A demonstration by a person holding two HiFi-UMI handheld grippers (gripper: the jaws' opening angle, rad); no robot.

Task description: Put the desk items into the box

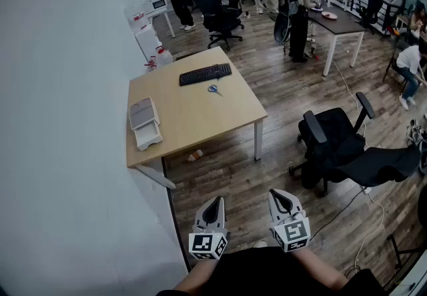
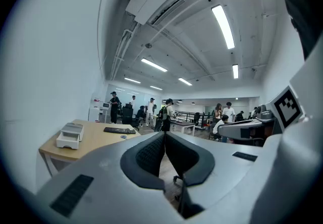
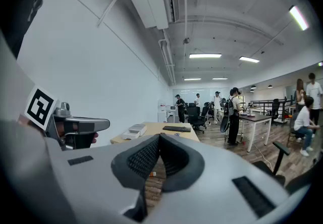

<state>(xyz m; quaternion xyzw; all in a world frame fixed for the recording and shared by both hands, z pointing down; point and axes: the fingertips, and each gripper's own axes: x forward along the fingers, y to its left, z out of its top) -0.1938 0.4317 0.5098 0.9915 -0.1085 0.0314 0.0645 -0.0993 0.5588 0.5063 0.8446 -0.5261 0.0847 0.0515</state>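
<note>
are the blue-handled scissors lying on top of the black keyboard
No, the blue-handled scissors lie on the light wooden desk beside the black keyboard, not touching it.

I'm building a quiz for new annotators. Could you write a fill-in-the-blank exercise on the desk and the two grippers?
1. On the desk, the black ____ lies beyond the scissors.
2. The scissors have ____ handles.
3. The left gripper and right gripper both have their fingers ____, holding nothing.
4. In the head view, the white box sits at the desk's ____ edge.
Missing words: keyboard; blue; shut; left.
</note>
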